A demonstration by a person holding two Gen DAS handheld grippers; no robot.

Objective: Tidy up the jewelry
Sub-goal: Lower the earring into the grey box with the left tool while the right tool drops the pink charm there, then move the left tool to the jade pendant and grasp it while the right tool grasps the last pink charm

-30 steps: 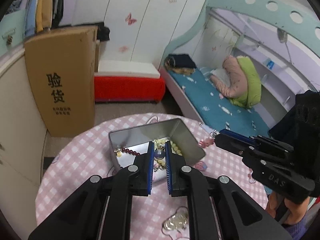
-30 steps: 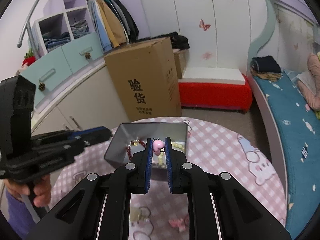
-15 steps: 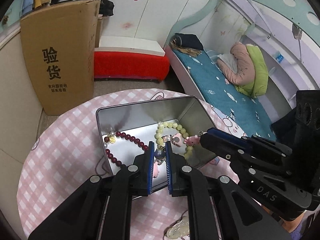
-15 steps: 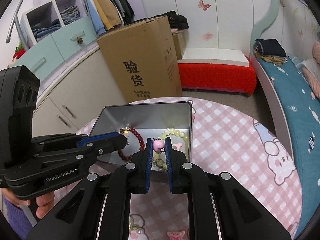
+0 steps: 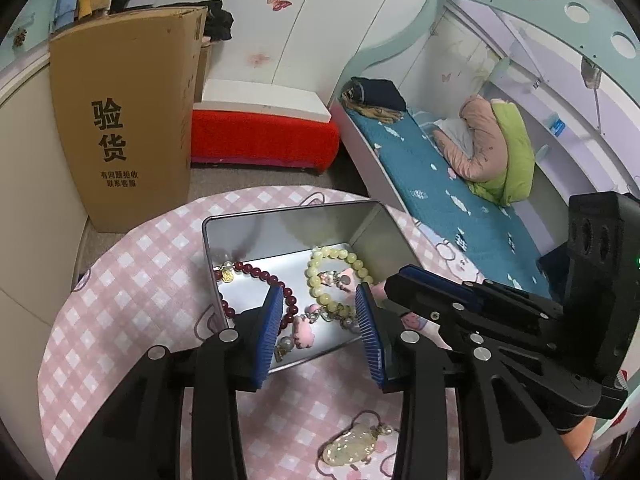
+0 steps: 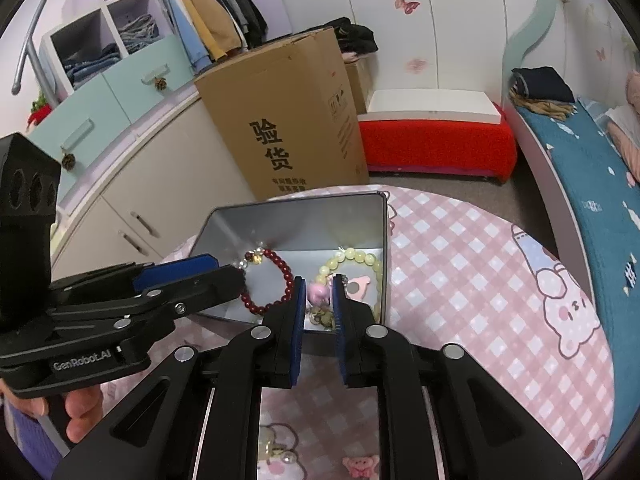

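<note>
The tin point(image 5: 288, 236) stands open on the pink checked table point(image 5: 132, 280), and all places here are given from it. Inside it, at the left, lies the red bracelet point(image 5: 260, 272); at the right lies the yellow bracelet point(image 5: 344, 258). The charm chain point(image 5: 304, 326) is over the near part of the tin floor.

The left gripper point(image 5: 318, 320) has just been opening; its pads stand apart, and the chain's pink charm and grey bead lie between them, free. The right gripper point(image 6: 318, 296) is clenched on a pink charm point(image 6: 318, 294) at the other end of the chain, just above the near edge of the tin.

The chain probably is light and limp, so it hangs and folds wherever it is not supported. The beads are hard and smooth and may slip; the charm is a better place to take hold. The long axis of the chain seems to run along the near wall of the tin, from left to right, not straight. Outside the tin, nearer to the person, a pale pendant point(image 5: 352, 446) lies on the table.
</note>
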